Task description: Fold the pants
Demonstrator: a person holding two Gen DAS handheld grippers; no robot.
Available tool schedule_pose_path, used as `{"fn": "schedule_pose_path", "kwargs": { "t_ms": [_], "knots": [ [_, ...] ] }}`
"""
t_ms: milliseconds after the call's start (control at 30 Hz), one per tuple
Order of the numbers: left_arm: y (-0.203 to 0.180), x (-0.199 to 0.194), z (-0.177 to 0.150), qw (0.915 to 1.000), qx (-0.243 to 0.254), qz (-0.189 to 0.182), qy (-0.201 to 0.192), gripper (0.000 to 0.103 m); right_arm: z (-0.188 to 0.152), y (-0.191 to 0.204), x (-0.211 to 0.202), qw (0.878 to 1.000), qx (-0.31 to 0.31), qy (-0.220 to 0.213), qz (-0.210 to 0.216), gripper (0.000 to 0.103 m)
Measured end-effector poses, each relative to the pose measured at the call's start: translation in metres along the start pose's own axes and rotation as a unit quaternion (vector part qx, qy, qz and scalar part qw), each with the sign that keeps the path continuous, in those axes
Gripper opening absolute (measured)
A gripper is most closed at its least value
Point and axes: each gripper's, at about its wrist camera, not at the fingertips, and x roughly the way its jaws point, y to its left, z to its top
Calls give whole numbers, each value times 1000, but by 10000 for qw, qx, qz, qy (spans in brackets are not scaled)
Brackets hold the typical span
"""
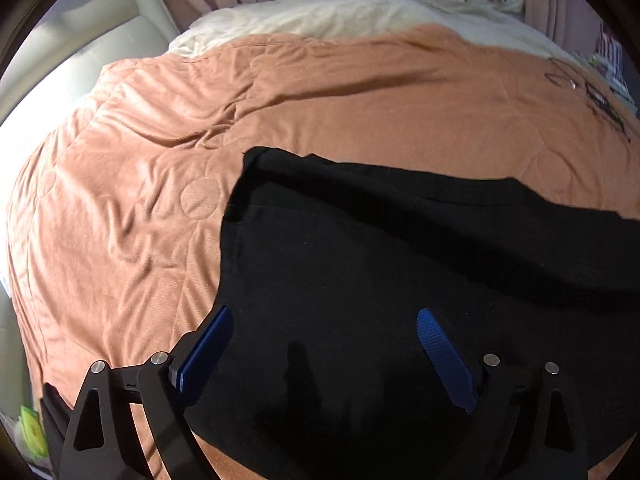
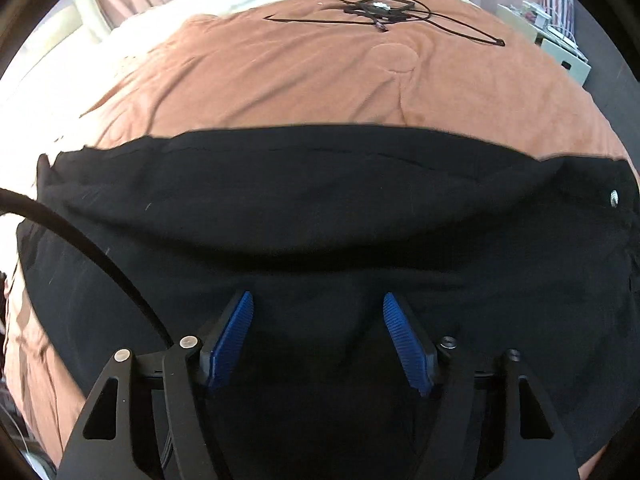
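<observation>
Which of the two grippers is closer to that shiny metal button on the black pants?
Right, probably. The metal button shows up and to the right of the right gripper, over the black pants. The left gripper hovers near the pants' left edge; no button shows there.

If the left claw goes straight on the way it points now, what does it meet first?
Most likely the black pants lying on the orange blanket. The left claw is open and empty, with only the dark cloth ahead of it; how far away the cloth is, I cannot tell.
</observation>
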Motion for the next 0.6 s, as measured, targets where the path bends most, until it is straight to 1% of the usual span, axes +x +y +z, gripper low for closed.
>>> {"fn": "schedule_pose_path", "kwargs": {
  "t_ms": [33, 100, 133, 200, 267, 300, 367, 467, 600],
  "knots": [
    [-1, 3, 1, 10000, -9, 11, 4, 95, 7, 0, 5, 10000, -9, 1, -41, 62],
    [-1, 8, 2, 9999, -107, 0, -10, 95, 26, 0, 19, 9999, 10, 33, -132, 53],
    [-1, 8, 2, 9999, -157, -5, -22, 95, 33, 0, 27, 9998, 23, 79, -190, 52],
    [0, 9, 2, 9998, -206, 40, -53, 95, 47, -4, 41, 9996, 110, 89, -243, 51],
    [1, 6, 2, 9997, -212, 101, -72, 95, 58, -8, 48, 9993, 229, -35, -303, 51],
    [3, 3, 1, 9996, -212, 190, 30, 95, 61, -11, 49, 9991, 260, -100, -332, 51],
    [8, -3, -1, 9994, -282, 191, 13, 95, 68, -15, 54, 9982, 395, -218, -393, 51],
    [19, -16, -7, 9990, -406, 207, -13, 95, 65, -18, 56, 9979, 596, -232, -133, 51],
    [37, -35, -21, 9980, -600, 184, -74, 95, 48, -13, 42, 9983, 456, -353, 1, 51]
  ]
}}
